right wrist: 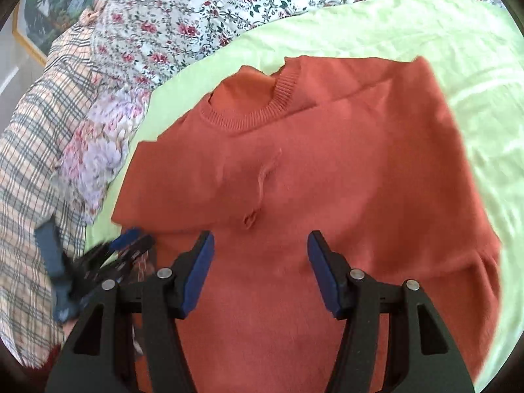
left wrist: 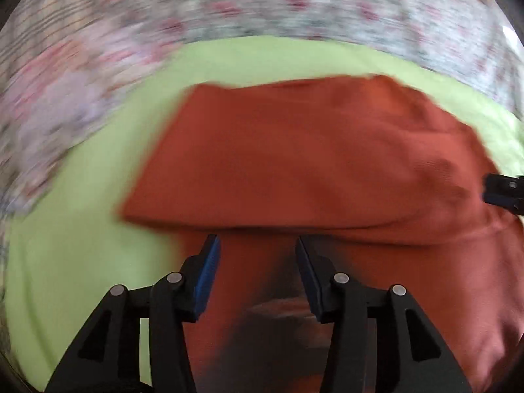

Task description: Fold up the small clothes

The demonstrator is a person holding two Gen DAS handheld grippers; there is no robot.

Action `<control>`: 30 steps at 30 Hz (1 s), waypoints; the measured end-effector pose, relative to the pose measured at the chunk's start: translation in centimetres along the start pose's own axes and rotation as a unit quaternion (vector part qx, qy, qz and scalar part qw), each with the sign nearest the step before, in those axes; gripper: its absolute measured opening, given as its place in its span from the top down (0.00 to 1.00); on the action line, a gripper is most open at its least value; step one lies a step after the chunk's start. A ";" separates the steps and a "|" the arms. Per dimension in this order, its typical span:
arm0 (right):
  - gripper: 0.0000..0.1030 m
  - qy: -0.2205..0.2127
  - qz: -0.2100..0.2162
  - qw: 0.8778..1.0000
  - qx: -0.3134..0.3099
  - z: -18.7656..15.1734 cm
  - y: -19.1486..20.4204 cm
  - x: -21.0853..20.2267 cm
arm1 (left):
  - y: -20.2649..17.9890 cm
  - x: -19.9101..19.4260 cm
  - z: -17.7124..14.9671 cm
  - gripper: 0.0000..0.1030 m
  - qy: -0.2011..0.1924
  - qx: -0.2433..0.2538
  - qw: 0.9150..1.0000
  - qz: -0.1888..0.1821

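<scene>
Matt rust-orange knit sweater [right wrist: 327,170], ribbed at the collar [right wrist: 262,111], centre frame. Smooth, slightly creased lime-green cotton sheet [right wrist: 442,39] beneath. Printed floral fabric [right wrist: 203,3] upper frame; woven plaid cloth [right wrist: 29,163] left. Matt black plastic grippers, blue rubbery pads [right wrist: 199,275].

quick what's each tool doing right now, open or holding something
Left tool: open, holding nothing, over the orange sweater.
Right tool: open, holding nothing, over the same sweater.
</scene>
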State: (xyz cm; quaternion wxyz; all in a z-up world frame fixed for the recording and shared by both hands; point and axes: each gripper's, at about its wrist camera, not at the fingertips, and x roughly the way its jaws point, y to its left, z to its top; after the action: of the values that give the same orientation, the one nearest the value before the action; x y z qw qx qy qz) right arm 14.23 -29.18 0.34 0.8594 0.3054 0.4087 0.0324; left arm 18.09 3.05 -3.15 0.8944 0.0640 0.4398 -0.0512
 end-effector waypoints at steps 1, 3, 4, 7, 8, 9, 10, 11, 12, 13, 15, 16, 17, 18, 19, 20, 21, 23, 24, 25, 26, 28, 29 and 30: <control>0.41 0.005 0.006 1.000 0.008 0.6 0.1 1.3 | 1.6 0.4 0.0 0.53 0.007 -0.019 1.000 0.012; 0.41 0.016 -0.002 1.000 0.018 1.3 0.3 3.3 | 4.4 1.7 0.2 0.50 0.021 -0.059 0.998 0.022; 0.41 0.019 -0.002 1.000 0.024 1.6 0.2 4.2 | 5.4 2.1 0.4 0.45 0.025 -0.074 0.997 0.016; 0.78 0.022 0.002 1.000 0.005 2.3 1.3 5.8 | 6.0 2.8 1.4 0.40 0.023 -0.093 0.995 0.022; 0.94 0.023 0.021 0.999 0.007 2.7 1.5 5.6 | 5.8 2.9 1.8 0.40 0.019 -0.092 0.995 0.031; 0.94 0.012 0.030 0.999 0.004 3.0 1.6 4.7 | 5.3 3.0 2.3 0.40 0.015 -0.089 0.995 0.038; 0.94 -0.009 0.022 1.000 -0.009 3.3 1.7 3.2 | 5.0 3.1 2.8 0.41 0.012 -0.087 0.995 0.045; 0.94 -0.030 0.011 0.999 -0.019 3.6 1.6 1.7 | 4.8 3.2 3.2 0.41 0.009 -0.086 0.995 0.051; 0.94 -0.050 -0.004 0.998 -0.023 4.0 1.2 0.1 | 4.6 3.2 3.4 0.42 0.008 -0.086 0.995 0.054; 0.94 -0.067 -0.024 0.997 -0.024 4.1 0.4 -1.5 | 4.7 3.4 3.4 0.42 0.009 -0.087 0.995 0.054; 0.94 -0.070 -0.065 0.995 -0.019 3.9 -1.8 -2.9 | 4.2 4.0 3.4 0.43 0.014 -0.085 0.995 0.051; 0.94 -0.058 -0.076 0.995 -0.008 3.7 -3.2 -2.8 | 4.2 3.9 3.2 0.45 0.014 -0.083 0.995 0.055; 0.94 -0.046 -0.080 0.996 0.000 3.3 -4.3 -2.5 | 4.0 3.9 3.1 0.46 0.015 -0.082 0.995 0.058; 0.94 -0.036 -0.084 0.996 0.004 3.0 -5.0 -2.2 | 3.9 3.7 3.0 0.50 0.014 -0.083 0.995 0.057; 0.94 -0.029 -0.090 0.995 0.003 2.7 -5.5 -2.1 | 3.9 3.5 3.1 0.53 0.015 -0.086 0.995 0.054; 0.94 -0.033 -0.089 0.995 0.002 2.6 -5.4 -2.3 | 4.0 3.3 3.0 0.53 0.016 -0.087 0.995 0.050; 0.94 -0.045 -0.086 0.995 0.001 2.7 -5.2 -3.1 | 3.9 2.9 3.0 0.53 0.015 -0.085 0.995 0.047; 0.94 -0.095 -0.084 0.992 -0.010 3.2 -4.1 -5.7 | 3.6 2.7 2.6 0.52 0.014 -0.069 0.997 0.044; 0.94 -0.115 -0.095 0.989 -0.014 3.2 -3.9 -7.0 | 3.5 2.9 2.5 0.52 0.016 -0.062 0.997 0.045; 0.94 -0.120 -0.100 0.988 -0.014 3.2 -3.9 -7.3 | 3.5 3.2 2.2 0.52 0.021 -0.059 0.997 0.046; 0.94 -0.110 -0.107 0.988 -0.013 3.1 -4.3 -7.0 | 3.5 3.4 2.1 0.52 0.026 -0.059 0.997 0.046; 0.94 -0.055 -0.120 0.991 -0.001 2.2 -6.1 -4.6 | 3.8 3.3 2.0 0.52 0.032 -0.063 0.997 0.034; 0.94 -0.036 -0.124 0.992 0.001 1.8 -6.6 -3.8 | 4.0 3.1 2.0 0.52 0.033 -0.061 0.997 0.027; 0.94 -0.019 -0.130 0.991 -0.003 1.1 -7.0 -3.0 | 4.3 2.9 1.9 0.51 0.036 -0.059 0.997 0.021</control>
State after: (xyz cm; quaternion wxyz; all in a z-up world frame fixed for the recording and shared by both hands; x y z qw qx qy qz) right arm 11.66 -36.30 -0.91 0.8646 0.2480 0.4287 -0.0842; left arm 21.97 6.84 -4.04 0.8808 0.0224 0.4729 -0.0044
